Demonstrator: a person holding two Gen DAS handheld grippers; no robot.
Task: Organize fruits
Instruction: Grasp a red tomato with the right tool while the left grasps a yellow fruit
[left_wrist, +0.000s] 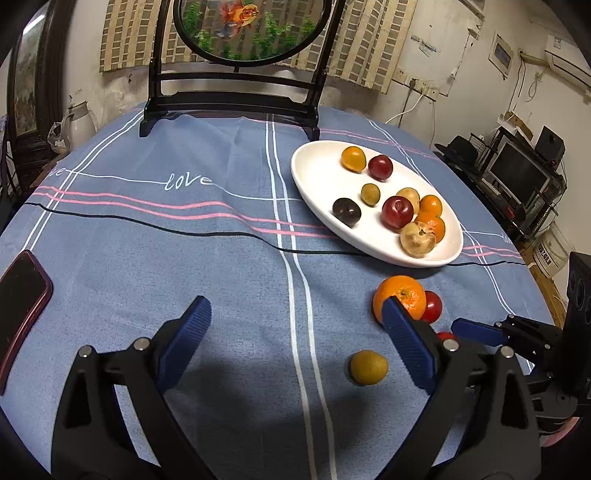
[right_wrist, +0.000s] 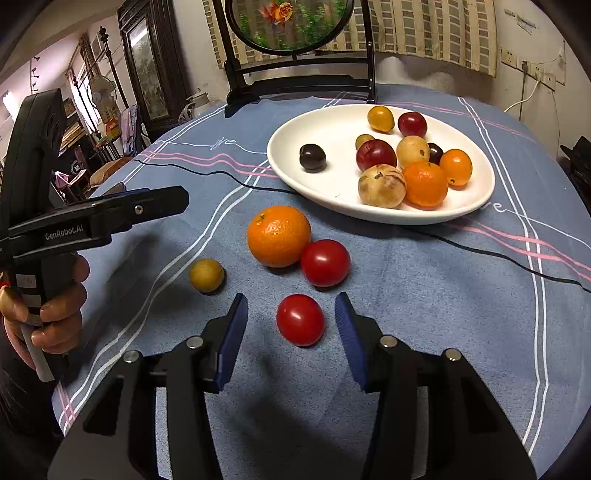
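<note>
A white oval plate (right_wrist: 295, 173) (left_wrist: 321, 192) holds several small fruits. On the cloth in front of it lie an orange (right_wrist: 279, 236) (left_wrist: 400, 293), a red tomato (right_wrist: 325, 263) touching it, a second red tomato (right_wrist: 300, 319), and a small yellow fruit (right_wrist: 207, 275) (left_wrist: 368, 367). My right gripper (right_wrist: 291, 314) is open, its pads on either side of the second tomato, not touching. My left gripper (left_wrist: 295, 310) is open and empty above the cloth; the yellow fruit lies between its fingers, nearer the right one. It shows side-on in the right wrist view (right_wrist: 162, 201).
A dark mirror stand (left_wrist: 229, 107) stands at the table's far side. A phone (left_wrist: 20, 295) lies at the left edge. A thin black cable (left_wrist: 221, 232) crosses the cloth in front of the plate. Shelves with a monitor (left_wrist: 517, 173) stand off right.
</note>
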